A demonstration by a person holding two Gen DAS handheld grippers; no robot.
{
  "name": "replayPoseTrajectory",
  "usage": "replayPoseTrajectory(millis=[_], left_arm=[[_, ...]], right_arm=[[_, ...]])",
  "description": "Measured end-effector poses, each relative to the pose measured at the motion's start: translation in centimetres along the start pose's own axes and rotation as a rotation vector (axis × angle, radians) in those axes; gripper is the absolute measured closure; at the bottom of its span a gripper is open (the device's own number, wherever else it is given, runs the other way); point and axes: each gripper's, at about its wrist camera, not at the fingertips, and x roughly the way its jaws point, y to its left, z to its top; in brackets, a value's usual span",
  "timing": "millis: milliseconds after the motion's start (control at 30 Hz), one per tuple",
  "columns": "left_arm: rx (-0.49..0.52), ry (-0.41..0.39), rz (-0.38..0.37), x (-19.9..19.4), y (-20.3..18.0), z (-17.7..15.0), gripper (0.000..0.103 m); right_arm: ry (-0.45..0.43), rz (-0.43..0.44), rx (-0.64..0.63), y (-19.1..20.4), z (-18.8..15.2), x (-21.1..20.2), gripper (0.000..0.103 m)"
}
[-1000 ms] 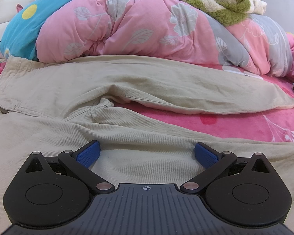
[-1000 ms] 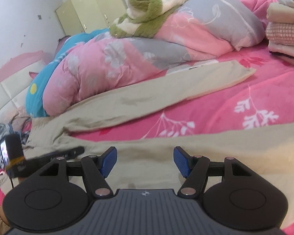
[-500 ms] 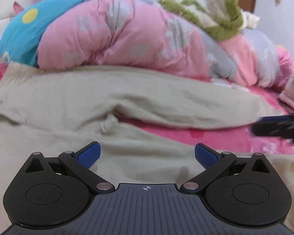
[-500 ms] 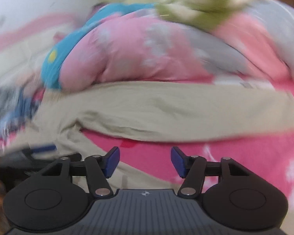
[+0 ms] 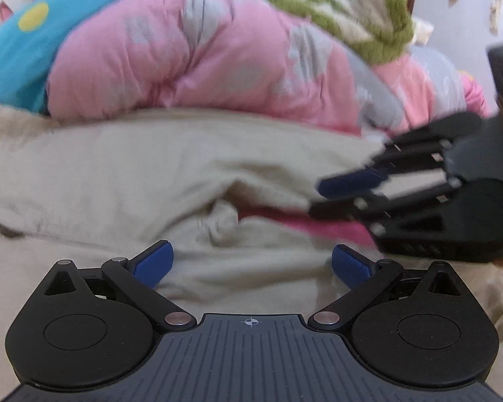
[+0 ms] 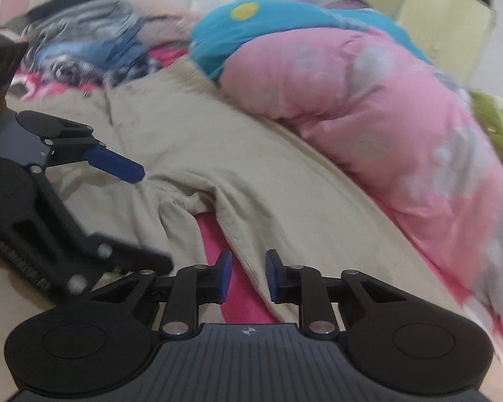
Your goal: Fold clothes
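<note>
Two claws over beige trousers spread on a bed

The beige trousers [image 6: 251, 154] lie flat across the bed, on the pink sheet [image 6: 214, 231] that shows in the gap between their two legs; the far leg runs along the foot of the heaped pink quilt [image 6: 369, 100]. The right claw [image 6: 246, 276] sits at the inner seam of the far leg, near the crotch; its jaws are closing, with the leg's edge between the blue pads [image 6: 224, 276], and I cannot tell that they press on it. The left claw [image 5: 251, 263] is released, jaws wide, hovering over the near leg just below the crotch. A pile of other clothes [image 6: 94, 43] lies blurred towards the bed's far corner, by the headboard.
</note>
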Motion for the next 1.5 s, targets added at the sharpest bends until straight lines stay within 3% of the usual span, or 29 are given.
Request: replayPoseTrajectory(millis=[100, 200, 333, 567, 767, 867, 1033, 1133, 1200, 1300, 1367, 1467, 1500], left_arm=[[0.014, -0.001, -0.010, -0.3, 0.0, -0.2, 0.001], [0.001, 0.004, -0.021, -0.3, 0.3, -0.3, 0.001], [0.002, 0.003, -0.022, -0.4, 0.2, -0.3, 0.001], [0.000, 0.003, -0.025, -0.2, 0.4, -0.3, 0.001], [-0.009, 0.004, -0.032, -0.3, 0.5, -0.3, 0.001], [-0.011, 0.004, -0.034, -0.4, 0.5, -0.3, 0.001], [-0.011, 0.004, -0.034, -0.4, 0.4, -0.4, 0.001], [-0.024, 0.000, -0.038, -0.7, 0.7, -0.4, 0.002], [-0.062, -0.015, -0.044, -1.2, 1.4, -0.2, 0.003], [-0.137, -0.046, -0.054, -2.2, 2.9, 0.0, 0.003], [-0.196, -0.072, -0.056, -3.0, 4.0, 0.3, 0.003], [-0.277, -0.121, -0.051, -4.1, 5.6, 0.6, 0.003], [-0.297, -0.133, -0.048, -4.3, 6.0, 0.7, 0.003]], right_arm=[[0.010, 0.036, -0.066, 0.5, 0.5, 1.7, 0.089], [0.023, 0.015, -0.128, 0.9, 0.8, 3.4, 0.090], [0.025, -0.009, -0.037, -0.5, 1.3, 4.2, 0.095], [-0.055, 0.031, 0.188, -4.0, 1.4, 2.1, 0.097], [-0.111, -0.028, 0.301, -5.2, 1.6, 0.3, 0.097], [-0.088, 0.071, 0.394, -5.7, 1.6, -0.4, 0.096], [0.066, 0.377, 0.735, -6.5, 0.6, 2.4, 0.091], [0.112, 0.417, 0.860, -7.0, 0.2, 5.1, 0.083], [0.130, 0.433, 0.923, -7.4, -0.1, 6.7, 0.071], [0.177, 0.555, 1.034, -7.5, -1.0, 8.6, 0.070], [0.163, 0.599, 1.045, -7.2, -1.4, 8.4, 0.074], [0.112, 0.596, 1.019, -6.6, -1.6, 7.3, 0.097], [0.092, 0.588, 1.009, -6.5, -1.7, 6.8, 0.098]])
